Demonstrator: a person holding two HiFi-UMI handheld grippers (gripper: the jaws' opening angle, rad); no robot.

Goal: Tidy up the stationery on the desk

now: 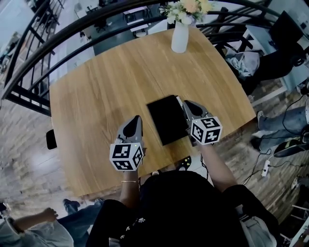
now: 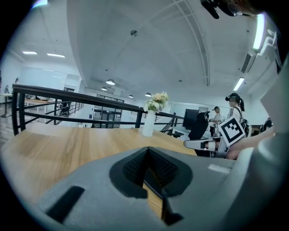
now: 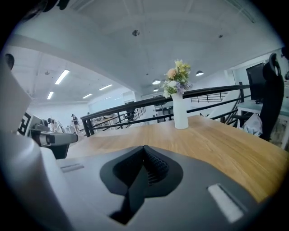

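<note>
Black notebook (image 1: 169, 119) lying on worktop (image 1: 96, 96); flanking it, left gripper (image 1: 136, 119) and right gripper (image 1: 182, 102), fingers shut, empty. Seemingly placing done; next, pulling clear.

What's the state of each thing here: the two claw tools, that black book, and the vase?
Left gripper: jaws shut, nothing between them.
Right gripper: jaws shut, nothing between them.
Black notebook: closed, lying flat on the table, not held.
Vase: upright near the table's far edge, with flowers in it.
</note>
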